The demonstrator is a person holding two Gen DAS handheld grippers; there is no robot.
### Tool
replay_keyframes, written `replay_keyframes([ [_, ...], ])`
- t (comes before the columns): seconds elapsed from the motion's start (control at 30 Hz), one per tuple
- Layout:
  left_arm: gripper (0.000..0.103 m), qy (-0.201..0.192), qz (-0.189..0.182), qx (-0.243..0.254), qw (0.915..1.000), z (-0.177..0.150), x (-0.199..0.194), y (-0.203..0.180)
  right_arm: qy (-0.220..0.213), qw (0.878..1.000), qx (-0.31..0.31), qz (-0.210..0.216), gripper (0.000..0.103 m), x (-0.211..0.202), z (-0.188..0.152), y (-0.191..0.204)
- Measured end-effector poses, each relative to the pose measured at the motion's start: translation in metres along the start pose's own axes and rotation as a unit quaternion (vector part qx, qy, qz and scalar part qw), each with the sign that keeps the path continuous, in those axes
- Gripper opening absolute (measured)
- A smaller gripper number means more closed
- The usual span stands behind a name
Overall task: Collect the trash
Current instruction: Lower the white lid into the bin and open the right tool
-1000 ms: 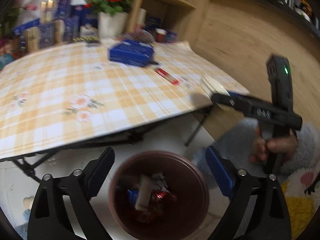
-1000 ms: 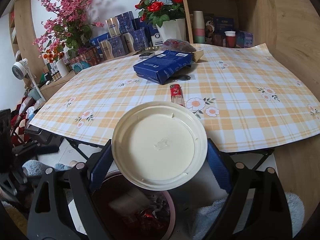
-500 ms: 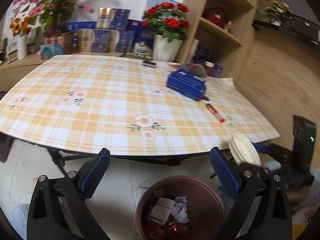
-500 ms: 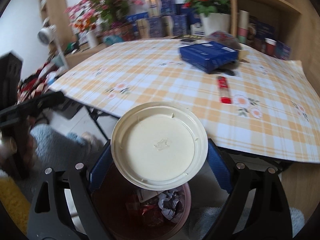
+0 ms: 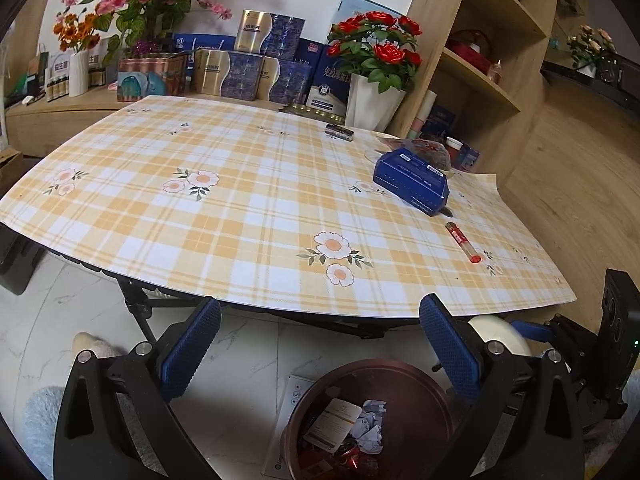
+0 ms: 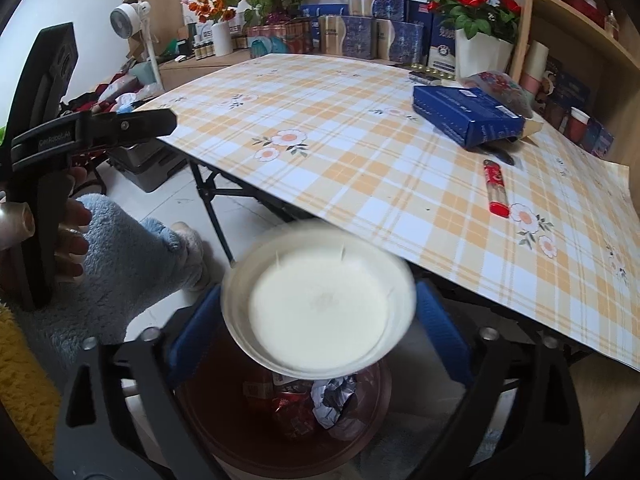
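Observation:
My right gripper [image 6: 318, 300] hangs over the brown bin [image 6: 224, 448]. Its jaws are opening, and the cream plastic plate [image 6: 320, 304] between them is blurred and sits apart from both blue pads. The left wrist view shows the same plate [image 5: 500, 336] edge-on beside the bin [image 5: 400, 368], which holds crumpled paper and wrappers [image 5: 360, 428]. My left gripper [image 5: 320, 312] stands wide open with nothing between its fingers, just above the bin's near side. A red lighter [image 5: 462, 242] lies on the checked tablecloth [image 5: 240, 220].
A blue box [image 5: 412, 180] lies on the table near the lighter. Flower vases and stacked boxes line the far edge, and a wooden shelf stands at the right. A person's hand [image 6: 72, 240] and a fluffy blue sleeve are at the left. The floor is white tile.
The right jaws have widened and the plate, held firmly before, now looks blurred and loose between them. Both wrists have rolled and shifted sideways; the left view swung up from the bin toward the table.

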State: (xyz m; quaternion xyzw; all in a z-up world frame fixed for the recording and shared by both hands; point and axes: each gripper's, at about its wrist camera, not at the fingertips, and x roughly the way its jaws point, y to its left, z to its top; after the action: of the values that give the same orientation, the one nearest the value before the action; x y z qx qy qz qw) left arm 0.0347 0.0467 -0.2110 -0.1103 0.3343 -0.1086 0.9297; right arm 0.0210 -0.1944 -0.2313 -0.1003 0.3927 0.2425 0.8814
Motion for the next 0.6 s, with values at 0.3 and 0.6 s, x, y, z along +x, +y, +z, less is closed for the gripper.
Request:
replay_keyframes([
  [0.3, 0.097, 0.008, 0.0, 0.003, 1.0, 0.0, 0.003, -0.002, -0.007, 0.999, 0.041, -0.019, 0.097, -0.003, 0.0, -0.019],
  [0.6, 0.097, 0.011, 0.004, 0.004, 0.9999, -0.001, 0.005, -0.002, -0.005, 0.999, 0.043, -0.022, 0.097, -0.002, 0.0, -0.021],
])
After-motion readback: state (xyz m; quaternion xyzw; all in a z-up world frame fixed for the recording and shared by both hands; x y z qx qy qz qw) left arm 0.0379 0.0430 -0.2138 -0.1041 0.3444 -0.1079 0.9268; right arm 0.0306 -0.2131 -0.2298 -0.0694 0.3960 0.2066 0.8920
